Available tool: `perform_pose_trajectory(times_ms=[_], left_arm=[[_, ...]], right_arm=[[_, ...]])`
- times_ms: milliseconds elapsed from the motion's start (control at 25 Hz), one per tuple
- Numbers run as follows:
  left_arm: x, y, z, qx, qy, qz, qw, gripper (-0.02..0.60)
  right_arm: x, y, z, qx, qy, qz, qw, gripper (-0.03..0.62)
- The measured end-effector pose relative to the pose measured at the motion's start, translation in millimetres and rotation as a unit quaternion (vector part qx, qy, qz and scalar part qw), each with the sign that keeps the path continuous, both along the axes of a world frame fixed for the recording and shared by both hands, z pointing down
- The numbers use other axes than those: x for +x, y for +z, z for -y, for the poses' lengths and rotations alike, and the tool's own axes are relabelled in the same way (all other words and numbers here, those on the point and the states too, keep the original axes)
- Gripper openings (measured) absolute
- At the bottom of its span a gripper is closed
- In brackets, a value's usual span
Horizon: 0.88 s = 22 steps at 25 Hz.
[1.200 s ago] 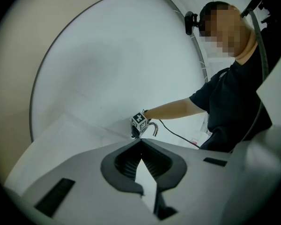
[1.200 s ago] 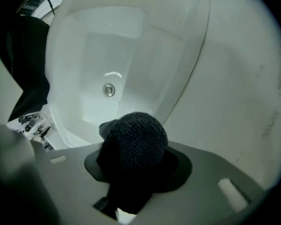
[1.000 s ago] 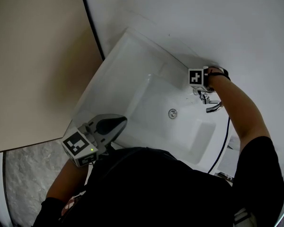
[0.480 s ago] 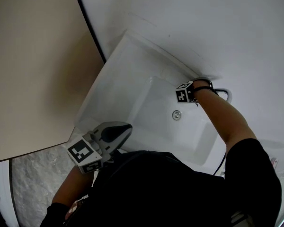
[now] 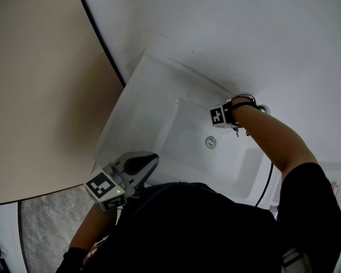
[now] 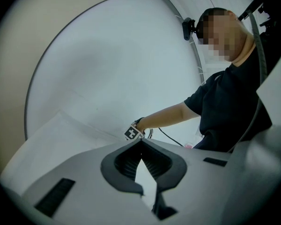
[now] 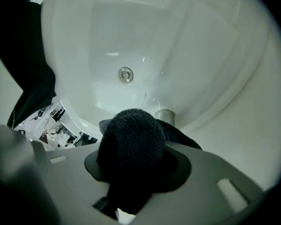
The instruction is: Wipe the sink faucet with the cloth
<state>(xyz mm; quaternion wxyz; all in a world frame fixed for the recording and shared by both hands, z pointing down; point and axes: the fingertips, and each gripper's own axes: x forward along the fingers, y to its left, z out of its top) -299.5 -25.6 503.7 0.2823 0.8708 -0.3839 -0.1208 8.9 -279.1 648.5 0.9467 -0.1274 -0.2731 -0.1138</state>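
- The cloth (image 7: pixel 130 125) is a dark, knitted wad. It looks light and soft, so it should mould round a curved fitting and needs only gentle pressure.
- The right tongs (image 7: pixel 138 142) stand wide apart, clamped on the middle of the wad. A rounded bulge sticks out past the tips, a good hold in my judgement, since yarn rather than plastic would meet the metal. A loose knit could snag or drag out of the grip on an edge.
- The faucet (image 7: pixel 165 116) shows only as a short chrome stub at the cloth's right edge, just beside or touching it; I cannot tell which. It looks hard, smooth and fixed.
- Only the right gripper view shows the cloth. Above it in that frame are the sink (image 7: pixel 178 41) and its drain (image 7: pixel 126 74).
- In the head view the marker cube and hand at centre right cover the cloth and nearly all of the faucet. That view adds the layout: white basin, the right arm reaching to its far rim, and the left tongs (image 5: pixel 137 162) at lower left, well apart.
- The left gripper view shows its tongs pressed together with nothing between them.
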Motion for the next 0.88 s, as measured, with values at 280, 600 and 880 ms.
perform_pose_trajectory(times_ms=[280,600,880], left_arm=[[30.7,-21.7,11.0,0.005,0.03,0.01,0.9995,0.0],[75.8,-31.9,25.6,-0.014,0.07,0.017,0.9973,0.0],[103.3,-34.2,27.6,-0.062,0.069,0.037,0.995,0.0]], right_arm=[[-128.6,-102.3,-103.9,0.021,0.155,0.514,0.843,0.15],[-34.7,-27.4,-162.9,0.021,0.551,0.667,0.501,0.15],[5.3,-16.9,-21.4,0.114,0.625,0.741,0.22,0.15]])
